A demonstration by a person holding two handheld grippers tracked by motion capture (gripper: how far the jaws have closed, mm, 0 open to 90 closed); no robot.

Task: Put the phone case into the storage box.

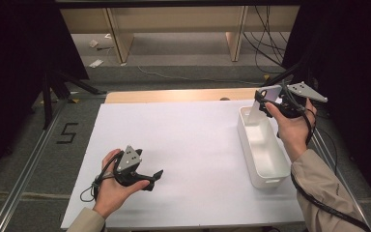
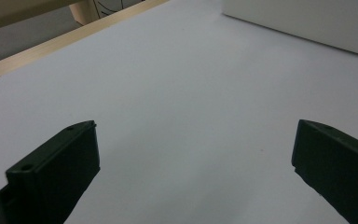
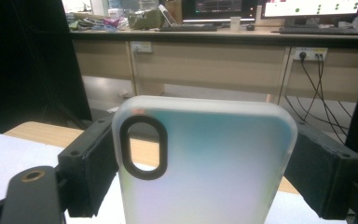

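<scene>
High view. The right gripper [image 1: 266, 100] is held above the far end of a white bin [image 1: 251, 154] that stands along the right edge of the tabletop [image 1: 183, 145]. Its jaws are clamped on the side edges of a phone case [image 1: 262, 98], which hangs above the bin's far end, clear of its walls as far as can be judged. The left gripper [image 1: 155, 178] rests low near the front left corner of the tabletop, jaws spread, nothing between them. Judgement: the step in hand is lowering the case into the bin. To do it well, keep the case centred over the opening, bring it down until it is near the floor of the bin, and only then release, so that it does not catch the rim.

Left gripper view. Both black jaws stand wide apart over bare white surface; the bin's smooth, rounded wall [image 2: 307, 23] lies at the far right. A pale wood strip edges the tabletop at upper left.

Right gripper view. The case [image 3: 205, 163] is frosted, translucent and smooth, with rounded corners and a dark-rimmed oval camera opening near its top left. The jaws' black pads [image 3: 91, 172] press its two long edges. Judgement: the shell is thin and likely flexible, so a moderate squeeze is advisable.
</scene>
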